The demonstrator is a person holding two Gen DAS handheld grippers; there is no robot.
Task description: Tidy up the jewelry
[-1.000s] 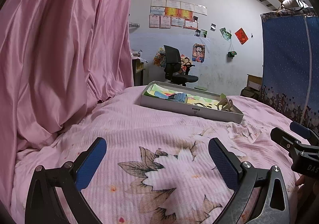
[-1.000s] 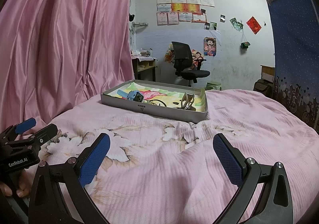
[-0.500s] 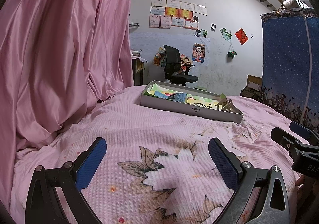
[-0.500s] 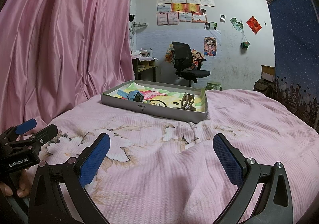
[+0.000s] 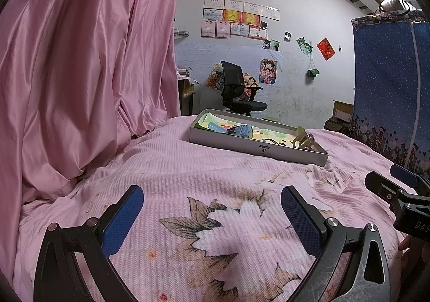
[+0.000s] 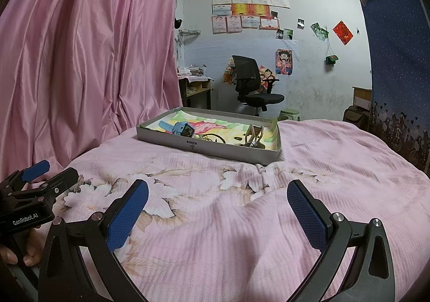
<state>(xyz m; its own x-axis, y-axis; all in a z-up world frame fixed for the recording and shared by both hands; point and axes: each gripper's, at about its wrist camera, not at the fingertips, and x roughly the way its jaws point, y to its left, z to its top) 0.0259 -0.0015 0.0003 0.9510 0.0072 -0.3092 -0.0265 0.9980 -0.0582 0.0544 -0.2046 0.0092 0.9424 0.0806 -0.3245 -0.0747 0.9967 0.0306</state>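
A shallow grey box tray lies on the pink floral bedspread, well ahead of both grippers. Inside it I see a light blue watch, a beige hair claw clip at the right end, and a dark thin piece on the colourful lining. My left gripper stands open over the bedspread, nothing between its blue pads. My right gripper is open too, empty, and also shows at the right edge of the left wrist view.
A pink curtain hangs along the left. A blue fabric wardrobe stands at the right. Beyond the bed are a black office chair and a small desk. A hand grips the left tool's handle.
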